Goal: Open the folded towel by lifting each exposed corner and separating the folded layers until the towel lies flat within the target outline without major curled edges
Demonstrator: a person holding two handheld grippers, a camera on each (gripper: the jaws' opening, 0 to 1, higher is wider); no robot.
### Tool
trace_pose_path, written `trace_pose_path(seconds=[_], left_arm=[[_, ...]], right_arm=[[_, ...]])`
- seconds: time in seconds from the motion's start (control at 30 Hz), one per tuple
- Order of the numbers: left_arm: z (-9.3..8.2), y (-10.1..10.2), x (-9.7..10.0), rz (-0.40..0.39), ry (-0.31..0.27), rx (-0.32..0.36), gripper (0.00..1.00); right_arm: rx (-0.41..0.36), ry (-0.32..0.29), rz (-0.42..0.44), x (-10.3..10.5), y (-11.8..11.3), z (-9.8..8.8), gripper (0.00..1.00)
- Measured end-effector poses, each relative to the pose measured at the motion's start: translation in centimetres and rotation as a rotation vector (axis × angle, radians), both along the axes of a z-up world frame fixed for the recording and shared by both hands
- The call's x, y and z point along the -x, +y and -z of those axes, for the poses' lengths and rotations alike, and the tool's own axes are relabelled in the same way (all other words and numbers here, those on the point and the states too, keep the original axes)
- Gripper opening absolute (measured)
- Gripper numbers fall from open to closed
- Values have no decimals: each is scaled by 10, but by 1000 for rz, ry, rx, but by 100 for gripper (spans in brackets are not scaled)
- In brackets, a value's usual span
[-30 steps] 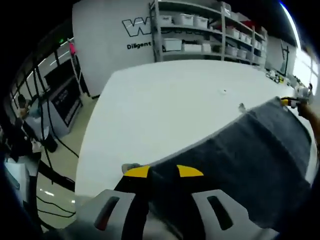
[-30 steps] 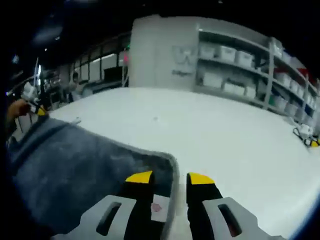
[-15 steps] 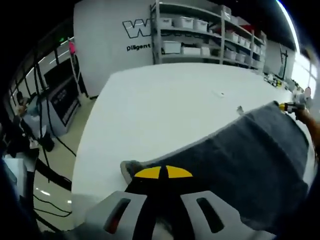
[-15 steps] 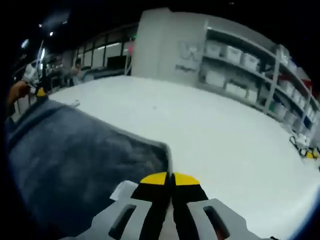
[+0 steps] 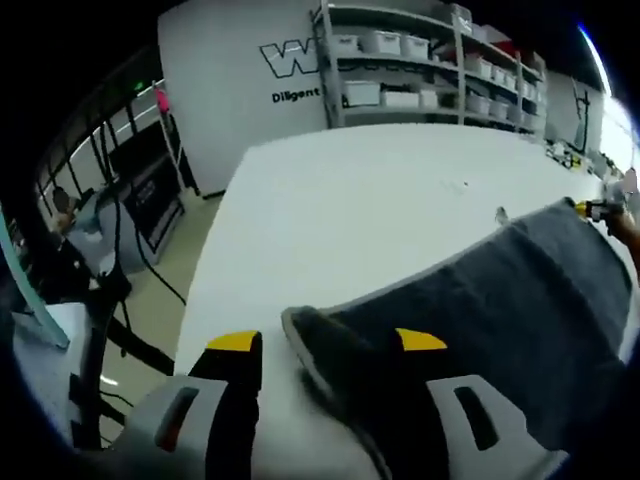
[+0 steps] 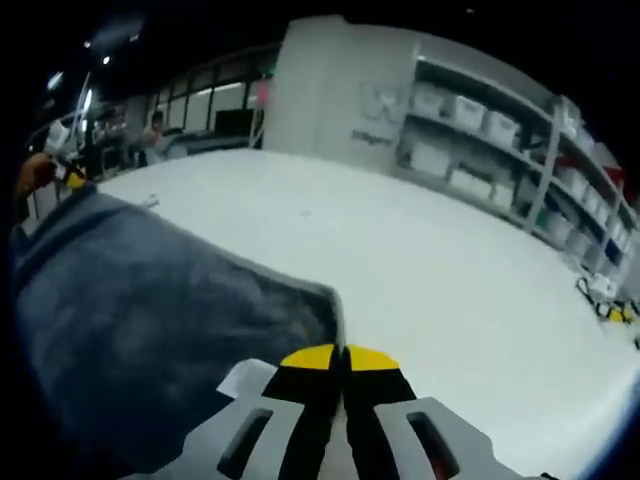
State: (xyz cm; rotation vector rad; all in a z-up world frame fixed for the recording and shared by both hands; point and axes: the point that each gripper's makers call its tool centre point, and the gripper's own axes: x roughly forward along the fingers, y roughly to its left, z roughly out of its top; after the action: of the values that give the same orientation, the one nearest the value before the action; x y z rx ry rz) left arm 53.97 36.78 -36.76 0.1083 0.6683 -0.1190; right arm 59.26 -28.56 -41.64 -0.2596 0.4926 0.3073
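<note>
A dark grey towel [image 5: 500, 290] lies spread on the white table [image 5: 350, 200]. Its near corner curls up between the jaws of my left gripper [image 5: 328, 341], which stands wide open around it without pinching it. In the right gripper view the same towel [image 6: 150, 300] covers the left side of the table [image 6: 450, 280]. My right gripper [image 6: 340, 357] is shut on the towel's edge, just behind its corner, with a white label beside the jaws. Each gripper also appears far off at the towel's opposite end: the right gripper [image 5: 592, 208] and the left gripper [image 6: 62, 172].
Shelves with white bins [image 5: 420, 60] stand behind the table, also seen in the right gripper view [image 6: 480, 130]. The table's left edge drops to a floor with cables and a black stand [image 5: 150, 200]. A small yellow-and-black item [image 6: 612, 290] lies at the table's far right.
My left gripper closed on the towel corner, then opened wide and let it go. My right gripper closed on the towel edge and has stayed shut.
</note>
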Motion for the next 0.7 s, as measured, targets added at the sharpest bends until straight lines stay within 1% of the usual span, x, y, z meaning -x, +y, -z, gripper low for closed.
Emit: trace_pose_path(seconds=[0.1, 0.13, 0.2, 0.23, 0.27, 0.33, 0.4, 0.43, 0.47, 0.53, 0.6, 0.7], left_arm=[[10, -3, 4, 0, 44, 41, 49], [11, -3, 3, -3, 41, 50, 48], [13, -5, 5, -22, 44, 91, 47], [14, -2, 4, -21, 50, 104, 44], [15, 0, 2, -14, 52, 105, 40], [19, -1, 4, 2, 60, 92, 34], [22, -3, 7, 8, 64, 101, 28], [24, -6, 7, 18, 63, 103, 21], [25, -7, 7, 23, 68, 104, 15], [25, -6, 6, 22, 63, 84, 6], [24, -7, 6, 19, 54, 79, 6], [25, -5, 6, 14, 57, 66, 6]], right_arm=[[-3, -3, 0, 0, 0, 0, 0], [-5, -3, -1, 0, 0, 0, 0], [-7, -2, -2, 0, 0, 0, 0], [-8, -3, -3, 0, 0, 0, 0], [-8, -4, -5, 0, 0, 0, 0], [-11, -7, -8, 0, 0, 1, 0], [-3, -10, -2, 0, -3, 1, 0], [-1, -9, -2, 0, -3, 1, 0], [4, -5, -3, 0, -3, 1, 0], [41, -4, -6, 1, -6, 1, 0], [63, -6, -9, 1, -8, 1, 0], [78, -5, -16, 1, -10, 0, 0]])
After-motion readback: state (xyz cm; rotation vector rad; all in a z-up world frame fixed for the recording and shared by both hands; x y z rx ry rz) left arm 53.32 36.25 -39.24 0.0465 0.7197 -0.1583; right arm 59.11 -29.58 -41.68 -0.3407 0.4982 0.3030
